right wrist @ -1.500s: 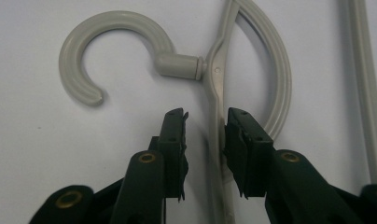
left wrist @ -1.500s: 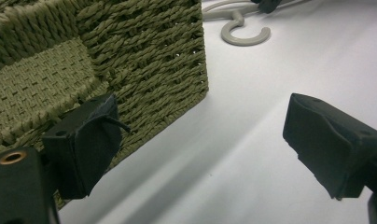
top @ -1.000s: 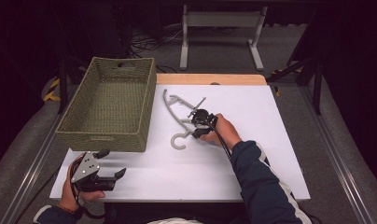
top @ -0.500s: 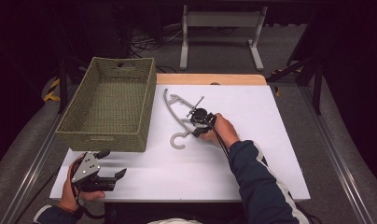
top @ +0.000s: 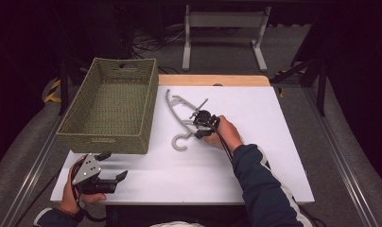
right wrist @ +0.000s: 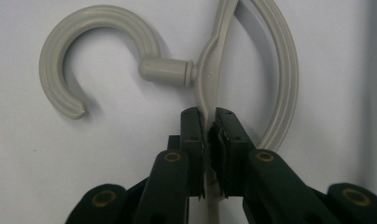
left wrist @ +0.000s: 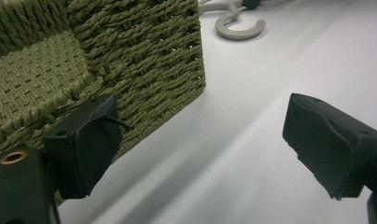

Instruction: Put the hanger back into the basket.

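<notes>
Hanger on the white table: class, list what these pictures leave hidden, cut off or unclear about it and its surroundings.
- Hanger, right gripper view: its far arm runs off the top edge; the right claw covers the gripped stretch.
- Hanger, left gripper view: only the hook shows, the top edge cuts the rest.
- Basket, high view: its near wall hides the floor strip behind it.
- Left claw, high view: pad detail too small.

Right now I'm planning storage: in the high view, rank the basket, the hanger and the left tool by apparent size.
1. basket, by far the largest.
2. hanger.
3. left tool; it sits nearer the camera, so it may look bigger than it is.
</notes>
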A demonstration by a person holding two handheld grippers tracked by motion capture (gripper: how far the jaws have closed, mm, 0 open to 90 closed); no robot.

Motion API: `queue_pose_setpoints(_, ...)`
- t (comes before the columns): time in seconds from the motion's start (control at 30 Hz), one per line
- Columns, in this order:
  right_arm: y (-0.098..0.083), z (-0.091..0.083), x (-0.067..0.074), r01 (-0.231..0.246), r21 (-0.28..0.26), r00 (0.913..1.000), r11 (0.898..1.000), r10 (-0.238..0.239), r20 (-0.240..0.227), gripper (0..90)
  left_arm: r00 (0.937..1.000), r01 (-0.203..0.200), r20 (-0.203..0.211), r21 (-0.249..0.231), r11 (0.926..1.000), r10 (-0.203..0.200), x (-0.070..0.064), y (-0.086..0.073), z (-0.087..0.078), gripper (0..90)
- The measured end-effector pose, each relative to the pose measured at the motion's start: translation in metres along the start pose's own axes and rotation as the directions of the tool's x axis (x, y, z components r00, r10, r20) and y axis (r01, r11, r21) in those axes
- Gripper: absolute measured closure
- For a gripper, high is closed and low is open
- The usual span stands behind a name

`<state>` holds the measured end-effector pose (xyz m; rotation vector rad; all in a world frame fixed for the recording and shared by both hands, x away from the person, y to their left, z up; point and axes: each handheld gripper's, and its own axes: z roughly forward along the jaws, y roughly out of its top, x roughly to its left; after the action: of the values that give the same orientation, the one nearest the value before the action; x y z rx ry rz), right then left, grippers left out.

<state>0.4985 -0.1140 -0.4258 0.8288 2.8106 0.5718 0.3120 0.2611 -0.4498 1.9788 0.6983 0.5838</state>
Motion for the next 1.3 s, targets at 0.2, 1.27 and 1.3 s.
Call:
queue_pose_setpoints(0.2, -0.001, -0.002, 0.001, -0.002, -0.018, 1.0000, 1.000, 0.003, 0.009, 83.0, 1.0000, -0.002, -0.001, 0.002, 1.0000, 0.002, 0.000, 0.000, 0.000, 12.1)
queue_pose_setpoints(1.27, -0.011, -0.023, 0.004, 0.018, -0.099, 0.9998, 0.995, -0.017, 0.014, 83.0, 1.0000, 0.000, 0.007, 0.012, 0.9999, 0.000, -0.001, 0.000, 0.003, 12.3)
queue_pose_setpoints(1.3, -0.011, -0.024, 0.004, 0.017, -0.108, 0.9998, 0.994, -0.016, 0.013, 83.1, 1.0000, 0.000, 0.007, 0.014, 0.9999, 0.000, -0.001, 0.000, 0.003, 12.3)
